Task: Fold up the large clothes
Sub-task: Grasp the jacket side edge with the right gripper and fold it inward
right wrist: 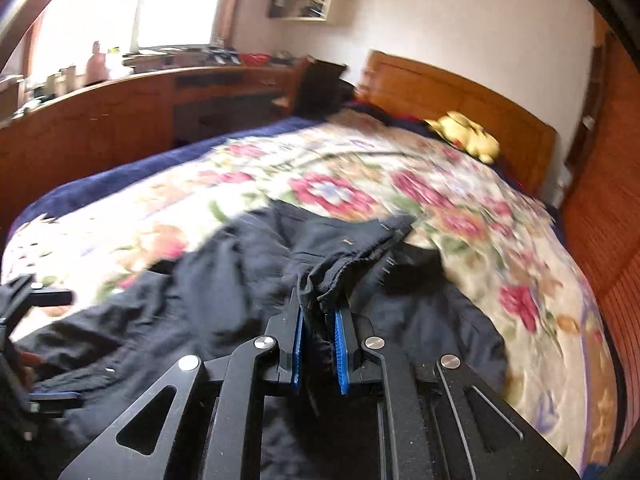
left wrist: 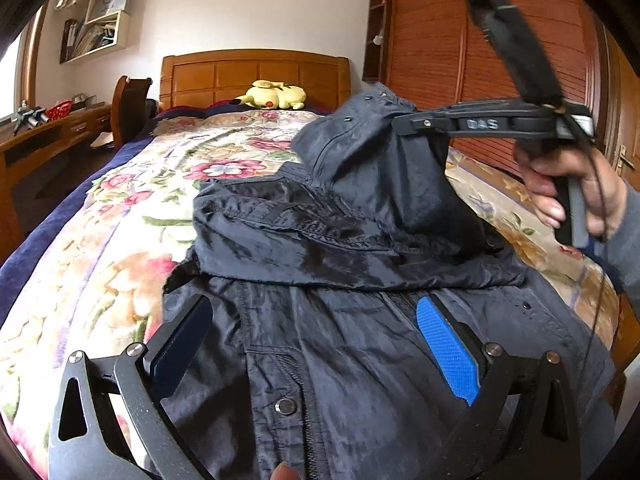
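Note:
A dark navy jacket [left wrist: 328,344] lies spread on the floral bedspread [left wrist: 112,264], its snap-button front facing me. My left gripper [left wrist: 316,344] hovers low over the jacket's front, jaws wide open, with cloth below them but not pinched. My right gripper [left wrist: 396,122], held by a person's hand [left wrist: 568,188], is shut on a sleeve cuff and holds it lifted above the jacket. In the right wrist view the blue pads [right wrist: 340,344] of the right gripper [right wrist: 320,312] clamp the ribbed cuff [right wrist: 352,256]. The left gripper [right wrist: 76,348] shows at the left edge.
A yellow plush toy [left wrist: 276,96] lies by the wooden headboard [left wrist: 256,76]. A wooden wardrobe [left wrist: 480,60] stands on the right of the bed. A desk [left wrist: 52,132] and chair [left wrist: 128,108] stand on the left, with wall shelves [left wrist: 96,16] above.

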`<state>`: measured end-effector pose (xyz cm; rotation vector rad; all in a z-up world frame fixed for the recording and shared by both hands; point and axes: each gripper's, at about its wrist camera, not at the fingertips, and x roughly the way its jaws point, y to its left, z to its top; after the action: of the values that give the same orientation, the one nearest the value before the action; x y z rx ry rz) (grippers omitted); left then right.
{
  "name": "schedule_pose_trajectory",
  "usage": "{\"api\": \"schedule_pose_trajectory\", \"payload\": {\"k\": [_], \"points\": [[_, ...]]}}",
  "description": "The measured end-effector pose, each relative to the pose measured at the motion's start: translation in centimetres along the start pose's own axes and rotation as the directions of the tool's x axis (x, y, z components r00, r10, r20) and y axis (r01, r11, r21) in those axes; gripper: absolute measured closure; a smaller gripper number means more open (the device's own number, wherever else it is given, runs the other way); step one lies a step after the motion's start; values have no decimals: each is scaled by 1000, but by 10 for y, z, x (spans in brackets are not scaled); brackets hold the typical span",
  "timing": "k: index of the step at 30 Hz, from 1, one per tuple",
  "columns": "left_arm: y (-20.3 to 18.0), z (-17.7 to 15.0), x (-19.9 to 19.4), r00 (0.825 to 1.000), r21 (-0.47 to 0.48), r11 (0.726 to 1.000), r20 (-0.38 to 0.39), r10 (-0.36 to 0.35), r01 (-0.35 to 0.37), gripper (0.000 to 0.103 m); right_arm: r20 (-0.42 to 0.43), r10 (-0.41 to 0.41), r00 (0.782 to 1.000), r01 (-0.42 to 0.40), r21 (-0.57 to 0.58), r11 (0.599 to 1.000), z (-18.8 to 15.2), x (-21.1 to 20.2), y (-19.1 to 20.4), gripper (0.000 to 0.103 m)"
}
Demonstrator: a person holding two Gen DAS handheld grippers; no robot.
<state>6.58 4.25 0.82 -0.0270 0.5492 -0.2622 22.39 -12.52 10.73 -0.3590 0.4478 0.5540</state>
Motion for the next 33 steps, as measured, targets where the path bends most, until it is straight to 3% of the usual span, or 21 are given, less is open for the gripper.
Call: {"api": "schedule_pose_trajectory", "payload": {"k": [4, 10, 21, 27, 33], "points": [[10, 1, -4, 1000, -19, 1000, 10, 17, -16, 1, -14, 48, 999, -48, -41, 998, -3, 0, 22, 90], [19, 0, -6, 999, -27, 999, 18, 46, -46, 1, -66, 95, 993, -98, -43, 994, -16, 15, 20, 90], [20, -3, -5, 998, -18, 998, 14, 55, -55, 1, -93, 88, 992, -91, -29, 995, -16, 38, 36, 89], [21, -3, -4, 998, -16, 998, 11, 58, -58, 1, -86, 76, 993, -75, 18, 997, -21, 41, 33, 78], [22, -3, -3, 998, -14, 998, 11, 59, -59, 1, -55, 51, 997, -49, 25, 998, -23, 39, 37, 53]]}}
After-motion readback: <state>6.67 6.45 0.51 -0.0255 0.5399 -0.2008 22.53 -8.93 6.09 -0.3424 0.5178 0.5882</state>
